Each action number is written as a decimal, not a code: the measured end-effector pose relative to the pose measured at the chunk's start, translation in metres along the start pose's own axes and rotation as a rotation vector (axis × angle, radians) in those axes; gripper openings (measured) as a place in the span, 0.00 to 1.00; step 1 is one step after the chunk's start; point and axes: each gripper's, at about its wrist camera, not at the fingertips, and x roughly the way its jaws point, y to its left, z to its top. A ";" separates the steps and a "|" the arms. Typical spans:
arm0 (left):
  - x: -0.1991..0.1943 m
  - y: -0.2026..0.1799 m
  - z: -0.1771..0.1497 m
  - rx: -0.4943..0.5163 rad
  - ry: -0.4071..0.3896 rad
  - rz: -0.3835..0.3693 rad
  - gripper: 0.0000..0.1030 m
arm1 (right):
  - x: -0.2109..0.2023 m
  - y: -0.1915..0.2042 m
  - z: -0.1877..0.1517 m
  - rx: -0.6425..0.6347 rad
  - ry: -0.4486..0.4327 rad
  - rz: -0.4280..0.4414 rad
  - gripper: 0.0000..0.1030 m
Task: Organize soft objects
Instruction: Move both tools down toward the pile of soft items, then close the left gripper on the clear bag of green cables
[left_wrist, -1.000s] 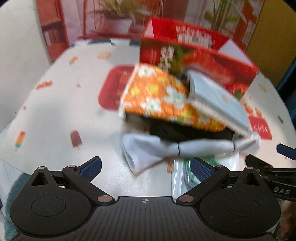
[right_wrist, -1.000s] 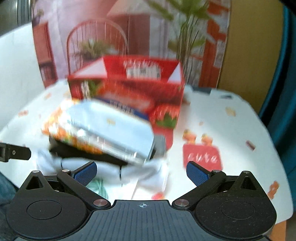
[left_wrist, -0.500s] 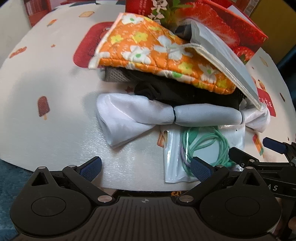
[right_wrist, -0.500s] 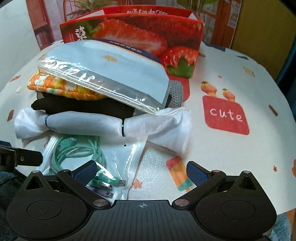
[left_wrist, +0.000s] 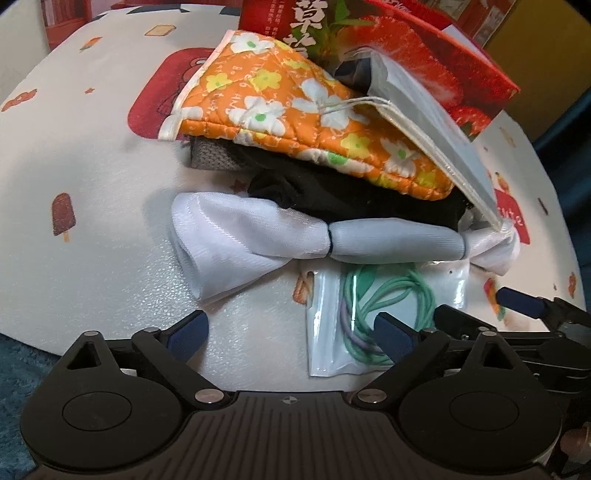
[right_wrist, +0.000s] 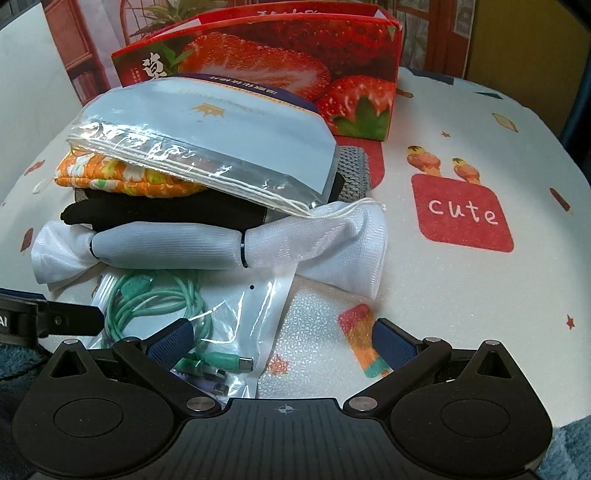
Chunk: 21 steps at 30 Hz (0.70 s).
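Observation:
A pile of soft things lies on the table. A white satin roll tied with black bands (left_wrist: 280, 236) (right_wrist: 184, 243) lies at its front. Behind it sits black cloth (left_wrist: 332, 195) (right_wrist: 147, 212), then an orange floral quilted pad (left_wrist: 295, 107) (right_wrist: 122, 173), topped by a grey-blue zip pouch (left_wrist: 424, 110) (right_wrist: 221, 136). A clear bag with a green cable (left_wrist: 369, 302) (right_wrist: 177, 306) lies nearest me. My left gripper (left_wrist: 291, 332) is open and empty, just short of the roll. My right gripper (right_wrist: 282, 338) is open and empty, its left finger over the cable bag.
A red strawberry-print box (left_wrist: 424, 48) (right_wrist: 280, 62) stands open behind the pile. The white tablecloth (right_wrist: 461, 295) has ice-cream prints and a red "cute" patch (right_wrist: 461, 214). The table's front edge runs just before both grippers. The right gripper shows at the right of the left wrist view (left_wrist: 524, 306).
Both grippers have dropped lower and moved in close to the front of the pile. The cable bag has come into view. The jaws have stayed open.

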 end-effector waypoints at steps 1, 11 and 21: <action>0.000 -0.001 0.000 0.001 -0.003 -0.008 0.92 | 0.000 0.000 0.000 0.000 0.000 -0.001 1.00; -0.008 0.004 -0.002 -0.009 -0.018 -0.075 0.77 | 0.000 -0.001 0.000 0.007 0.002 0.002 1.00; -0.005 0.003 -0.004 0.002 0.007 -0.156 0.51 | -0.007 0.007 -0.005 -0.012 0.024 0.049 0.95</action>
